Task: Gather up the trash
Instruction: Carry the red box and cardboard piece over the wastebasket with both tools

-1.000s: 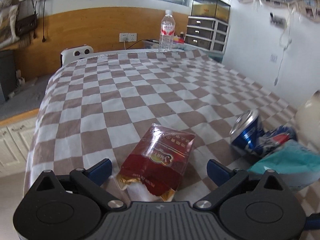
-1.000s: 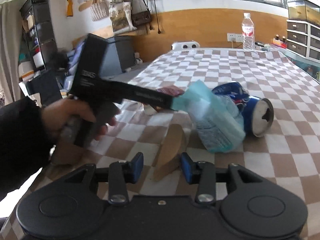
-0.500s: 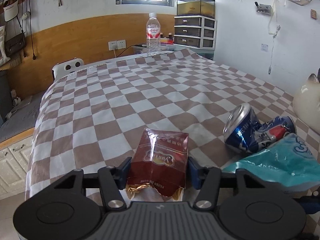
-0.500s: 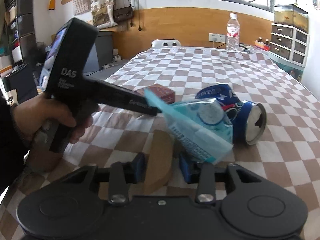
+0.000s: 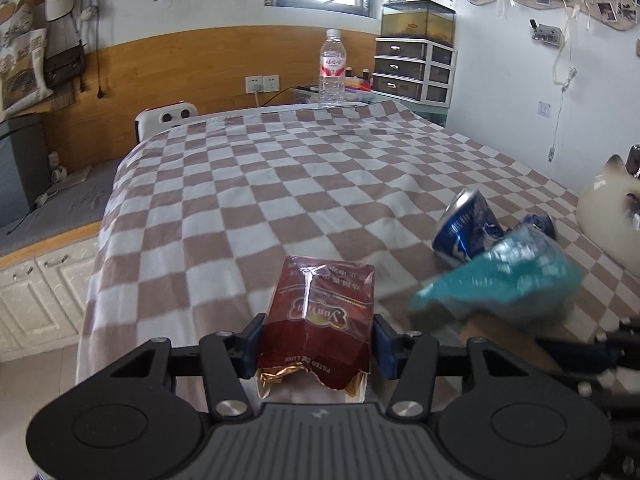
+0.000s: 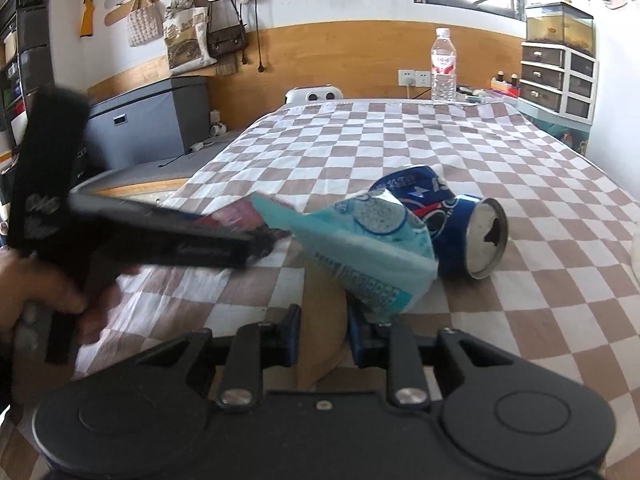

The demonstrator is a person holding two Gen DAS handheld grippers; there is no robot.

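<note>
Left wrist: left hand-held gripper (image 5: 316, 344) closing on red packet (image 5: 320, 320)

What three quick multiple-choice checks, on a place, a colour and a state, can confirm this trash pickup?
1. The red packet lies: A between the left gripper's jaws; B under the can; C in the right gripper.
2. The crushed can is: A green; B blue; C yellow.
3. The right gripper is: A wide open; B shut on the brown cardboard; C shut on the can.

A: the left jaws are closing with the packet between them. B: its body shows blue. B: the jaws pinch the cardboard.
</note>
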